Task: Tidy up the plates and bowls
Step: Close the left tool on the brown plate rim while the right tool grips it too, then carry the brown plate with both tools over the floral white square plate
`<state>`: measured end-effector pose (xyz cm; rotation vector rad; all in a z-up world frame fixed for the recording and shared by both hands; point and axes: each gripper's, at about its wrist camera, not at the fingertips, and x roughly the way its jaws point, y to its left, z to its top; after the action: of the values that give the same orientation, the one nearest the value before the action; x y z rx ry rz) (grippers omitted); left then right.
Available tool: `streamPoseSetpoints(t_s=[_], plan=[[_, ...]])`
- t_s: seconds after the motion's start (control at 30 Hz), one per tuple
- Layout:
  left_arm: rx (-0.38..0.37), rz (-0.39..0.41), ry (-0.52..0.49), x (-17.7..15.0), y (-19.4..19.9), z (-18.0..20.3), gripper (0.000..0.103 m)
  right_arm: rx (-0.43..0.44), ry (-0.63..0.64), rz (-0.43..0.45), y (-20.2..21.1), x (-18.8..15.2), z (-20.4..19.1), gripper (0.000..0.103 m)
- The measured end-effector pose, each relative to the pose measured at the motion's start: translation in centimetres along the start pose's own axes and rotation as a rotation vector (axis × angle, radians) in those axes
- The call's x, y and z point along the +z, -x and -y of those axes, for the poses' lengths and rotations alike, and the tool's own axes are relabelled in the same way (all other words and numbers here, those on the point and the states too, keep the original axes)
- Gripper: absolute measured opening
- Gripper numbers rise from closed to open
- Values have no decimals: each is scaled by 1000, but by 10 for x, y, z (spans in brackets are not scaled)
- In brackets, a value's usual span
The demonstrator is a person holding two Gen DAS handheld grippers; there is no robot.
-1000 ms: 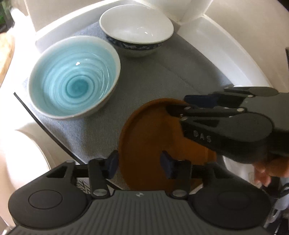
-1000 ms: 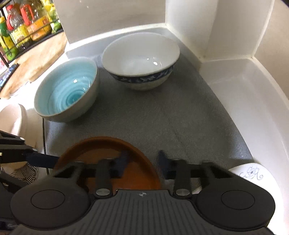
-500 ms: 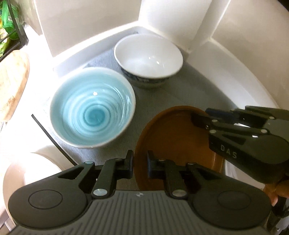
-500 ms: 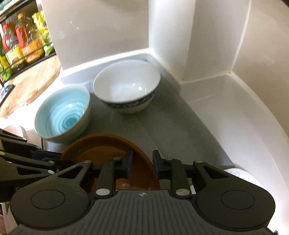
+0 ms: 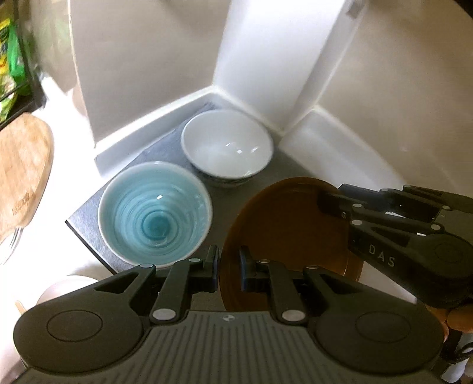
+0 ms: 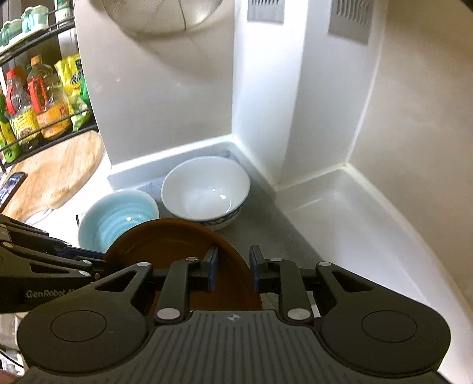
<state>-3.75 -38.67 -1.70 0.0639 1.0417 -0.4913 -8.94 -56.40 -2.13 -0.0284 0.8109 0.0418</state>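
A brown plate (image 5: pixel 283 230) hangs tilted above the grey mat (image 5: pixel 88 218), gripped at two rims. My left gripper (image 5: pixel 229 265) is shut on the plate's near left rim. My right gripper (image 5: pixel 331 199) reaches in from the right and is clamped on the opposite rim. In the right wrist view the brown plate (image 6: pixel 171 242) has its rim pinched in my right gripper (image 6: pixel 233 265), and my left gripper (image 6: pixel 99 258) holds its far side. A light blue bowl (image 5: pixel 153 212) (image 6: pixel 115 215) and a white bowl (image 5: pixel 227 144) (image 6: pixel 204 189) stand on the grey mat (image 6: pixel 283 236) below.
White walls form a corner right behind the bowls. A white ledge (image 6: pixel 354 212) runs off to the right. A wooden board (image 6: pixel 59 171) and a rack of bottles (image 6: pixel 38 97) are at the left. A strainer (image 6: pixel 159 14) hangs overhead. A person's fingers (image 5: pixel 455 319) show behind the right gripper.
The left gripper's jaws have shut on the plate's rim. Both grippers have risen with the plate, so the bowls and mat now look smaller and farther below.
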Motion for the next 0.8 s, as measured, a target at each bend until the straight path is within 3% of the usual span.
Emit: streamPoseSetpoints(t_s=[0.17,0.37,0.57,0.8], plan=[[-91,-1,-82,-1,22,8,14,-52,-35,27,44,-3,-7,24],[-194,-41,-268,-24,41,26,14,-132,-127,17,95,-29,-19,23],[-252,-194,-434,-64,27,50,14,-192,-255,-83,112,-85,-27,22],[-239,-307,-560,-108,1,70,14,-216,-397,-188,104,-148,-34,21]])
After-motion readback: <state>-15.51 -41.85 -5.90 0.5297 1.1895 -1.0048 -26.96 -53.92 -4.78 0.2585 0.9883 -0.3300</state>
